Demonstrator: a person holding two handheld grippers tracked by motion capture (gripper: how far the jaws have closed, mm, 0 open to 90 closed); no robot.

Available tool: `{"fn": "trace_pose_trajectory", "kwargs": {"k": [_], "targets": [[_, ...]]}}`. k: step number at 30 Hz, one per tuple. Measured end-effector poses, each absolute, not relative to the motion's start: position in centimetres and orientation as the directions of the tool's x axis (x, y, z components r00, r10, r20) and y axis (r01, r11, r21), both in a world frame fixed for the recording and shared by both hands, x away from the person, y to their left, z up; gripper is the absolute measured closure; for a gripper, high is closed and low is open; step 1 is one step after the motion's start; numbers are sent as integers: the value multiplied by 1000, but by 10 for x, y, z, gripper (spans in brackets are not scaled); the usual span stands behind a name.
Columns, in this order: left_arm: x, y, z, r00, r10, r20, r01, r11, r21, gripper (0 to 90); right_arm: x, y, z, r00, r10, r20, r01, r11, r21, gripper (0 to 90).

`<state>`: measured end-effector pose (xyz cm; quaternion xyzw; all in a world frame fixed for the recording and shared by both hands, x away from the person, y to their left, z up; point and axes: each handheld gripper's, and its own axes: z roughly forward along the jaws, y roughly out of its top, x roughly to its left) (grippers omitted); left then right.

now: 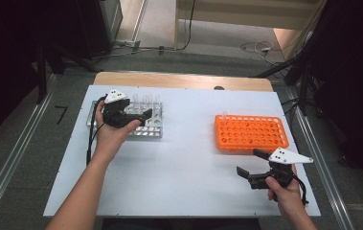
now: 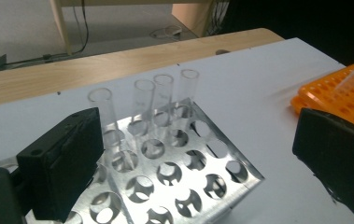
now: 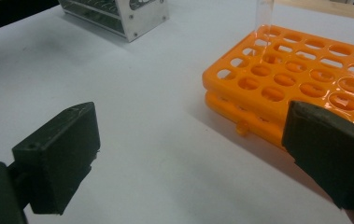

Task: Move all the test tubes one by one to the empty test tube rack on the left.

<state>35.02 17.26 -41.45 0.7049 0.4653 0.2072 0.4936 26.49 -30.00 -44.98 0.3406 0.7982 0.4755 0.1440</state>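
Four clear glass tubes stood upright along the far row of the metal rack, which sat at about ten o'clock on the white counter. The left tool hovered over that rack with its jaws spread wide and nothing between them. At about two o'clock lay the orange rack, with one tube already standing in its far corner. The right tool waited near five o'clock, jaws wide too and empty. The risk I saw was in the crowding: the tubes stood close together, so a jaw coming down slightly off line could knock a neighbour and tip it in its hole or crack the glass. A pinch near the smooth rim might also let a tube slip during the carry across.
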Motion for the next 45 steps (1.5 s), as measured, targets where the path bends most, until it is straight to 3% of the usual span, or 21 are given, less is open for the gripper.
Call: {"fn": "trace_pose_trajectory", "kwargs": {"k": [22,27,39,45], "targets": [[271,142,-412,592,792,-146,374,-110,921,0,304,-277,-439,-683,728,60,410,314,856,54],[259,138,-419,610,776,-163,380,-105,919,0,322,-272,-441,-638,768,57,434,297,851,145],[248,132,-434,615,768,-177,407,-117,906,0,365,-236,-453,-564,822,84,490,251,835,460],[247,132,-435,620,764,-182,408,-116,906,0,383,-223,-456,-507,859,76,537,246,807,554]]}}
